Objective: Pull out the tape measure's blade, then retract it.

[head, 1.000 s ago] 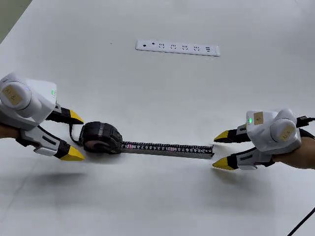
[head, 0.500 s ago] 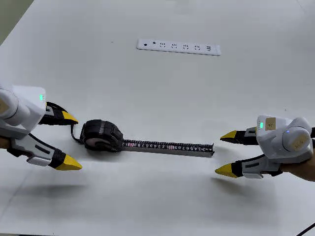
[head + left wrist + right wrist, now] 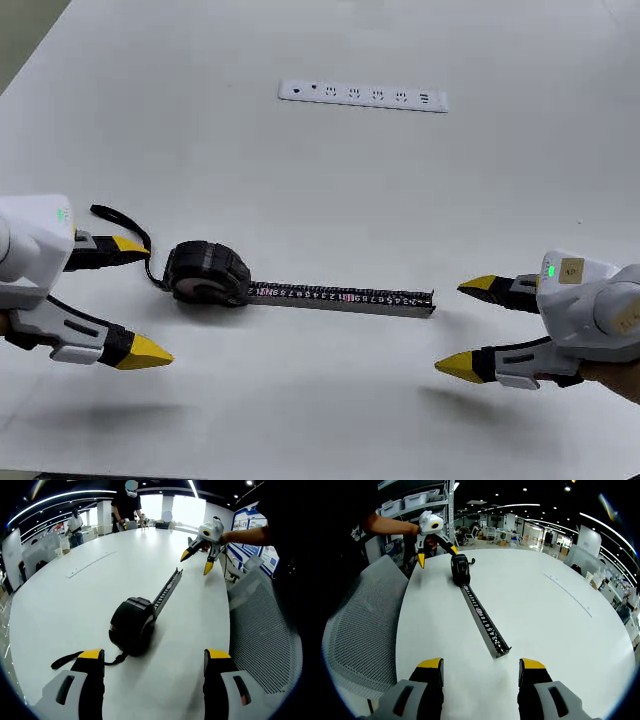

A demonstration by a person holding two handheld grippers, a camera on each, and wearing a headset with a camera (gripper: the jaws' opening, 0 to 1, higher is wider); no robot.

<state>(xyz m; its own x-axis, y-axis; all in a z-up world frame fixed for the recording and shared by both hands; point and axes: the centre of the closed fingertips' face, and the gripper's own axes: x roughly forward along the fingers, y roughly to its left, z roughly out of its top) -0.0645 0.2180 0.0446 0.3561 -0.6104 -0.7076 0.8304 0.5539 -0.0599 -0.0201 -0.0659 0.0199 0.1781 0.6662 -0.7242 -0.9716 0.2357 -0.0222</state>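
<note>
A black tape measure (image 3: 205,274) lies on the white table (image 3: 330,180), its blade (image 3: 340,298) drawn out to the right and resting flat. A black wrist strap (image 3: 120,222) trails off its left side. My left gripper (image 3: 138,298) hangs open a short way left of the case, touching nothing; its own view has the case (image 3: 132,625) ahead between the yellow fingertips (image 3: 91,654). My right gripper (image 3: 468,324) is open too, just right of the blade's end hook (image 3: 502,651), apart from it.
A white power strip (image 3: 362,96) lies at the far middle of the table. A grey mesh chair (image 3: 360,645) stands by the table's near edge. People stand far off across the room (image 3: 127,505).
Both grippers have drawn back from the tape measure, the left one leftward and the right one rightward. The tape and its blade stay where they were. The strap now shows.
</note>
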